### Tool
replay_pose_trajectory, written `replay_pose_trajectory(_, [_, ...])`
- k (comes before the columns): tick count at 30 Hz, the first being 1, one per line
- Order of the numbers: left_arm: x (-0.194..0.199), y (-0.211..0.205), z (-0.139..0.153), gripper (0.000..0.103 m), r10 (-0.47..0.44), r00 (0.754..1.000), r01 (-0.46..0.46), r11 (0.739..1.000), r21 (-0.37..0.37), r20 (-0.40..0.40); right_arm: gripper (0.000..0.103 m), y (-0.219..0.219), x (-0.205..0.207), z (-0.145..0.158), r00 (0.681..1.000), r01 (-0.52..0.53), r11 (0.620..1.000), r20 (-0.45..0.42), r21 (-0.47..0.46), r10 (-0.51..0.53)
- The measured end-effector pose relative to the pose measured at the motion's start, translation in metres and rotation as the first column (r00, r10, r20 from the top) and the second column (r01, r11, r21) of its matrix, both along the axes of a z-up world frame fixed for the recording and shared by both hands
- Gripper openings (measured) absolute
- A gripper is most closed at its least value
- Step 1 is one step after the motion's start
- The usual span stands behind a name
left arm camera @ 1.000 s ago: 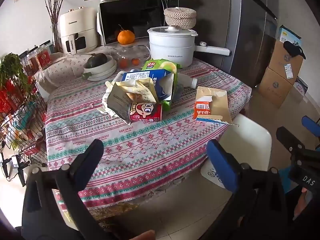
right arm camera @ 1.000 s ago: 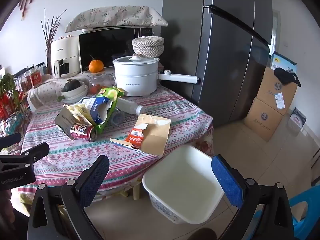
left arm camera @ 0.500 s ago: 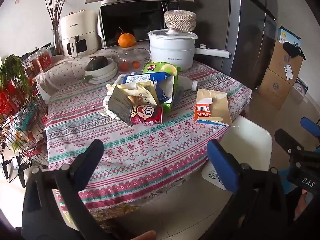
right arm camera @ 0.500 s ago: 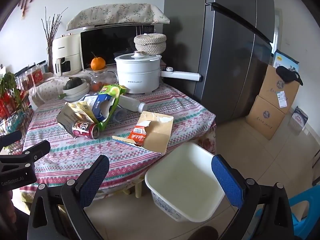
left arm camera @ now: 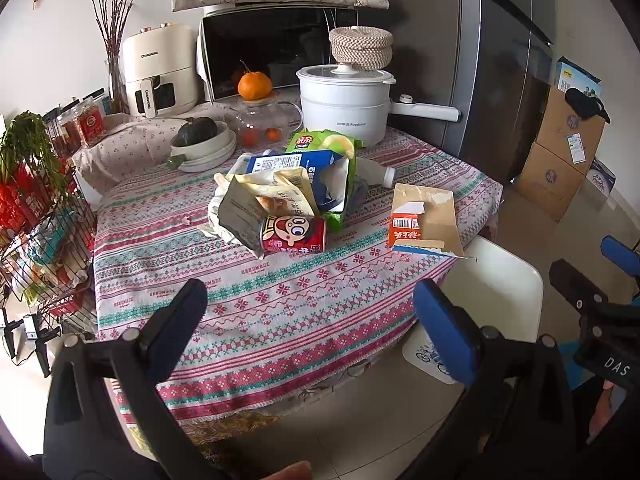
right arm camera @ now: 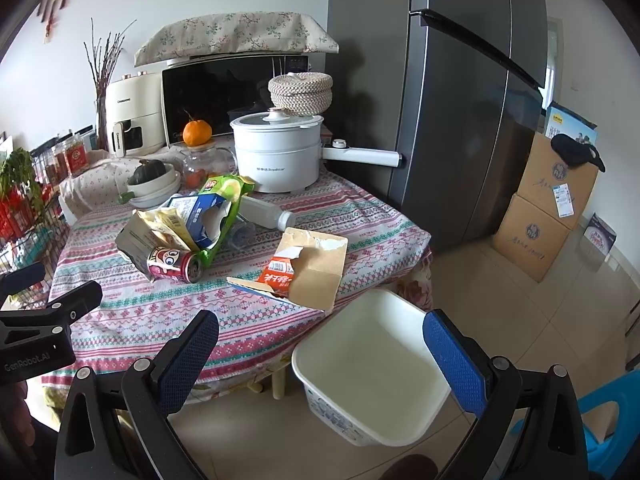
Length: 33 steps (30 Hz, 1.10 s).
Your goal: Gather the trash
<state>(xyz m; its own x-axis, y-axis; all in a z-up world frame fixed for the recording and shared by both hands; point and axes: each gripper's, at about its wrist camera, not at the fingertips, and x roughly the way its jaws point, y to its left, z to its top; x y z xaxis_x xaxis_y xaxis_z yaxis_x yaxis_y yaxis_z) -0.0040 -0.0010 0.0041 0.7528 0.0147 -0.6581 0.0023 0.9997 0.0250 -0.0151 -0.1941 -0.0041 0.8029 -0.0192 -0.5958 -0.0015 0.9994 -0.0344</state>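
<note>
The left gripper (left arm camera: 310, 320) hangs in front of the near edge of the tabletop (left arm camera: 280, 304) with its fingers (left arm camera: 444, 332) spread wide and nothing between them. The right gripper (right arm camera: 320, 348) is likewise spread wide and empty, held above a white bin (right arm camera: 372, 364) that stands on the floor just beside the tabletop's near corner. The bin appears empty, though its far inner wall is washed out.

The trash lies in a loose cluster on the patterned cloth. A red drink can (left arm camera: 293, 234) lies on its side, touching a crumpled cream paper bag (left arm camera: 256, 204). Behind them an opened blue carton (left arm camera: 304, 172) leans against a green snack bag (left arm camera: 324, 144). A white plastic bottle (right arm camera: 266, 215) lies on its side just behind the cluster. Apart from the pile, a torn brown cardboard box (right arm camera: 308, 276) with an orange label rests near the tabletop's edge, its corner overhanging toward the bin.

At the far side stand a white electric pot (left arm camera: 344, 108), a bowl (left arm camera: 204, 148) holding a dark squash, and a glass jar topped by an orange (left arm camera: 254, 85).
</note>
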Motion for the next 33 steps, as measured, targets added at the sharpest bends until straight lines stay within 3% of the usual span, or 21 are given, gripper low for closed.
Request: replay_pose_trajectory(33, [-0.0046,0.0027,0.0040,0.102,0.008,0.999,-0.008,1.000,-0.018,0.041,0.103,-0.0054,-0.0037,0.0059,1.000,0.015,1.000,0.019,0.017,-0.015])
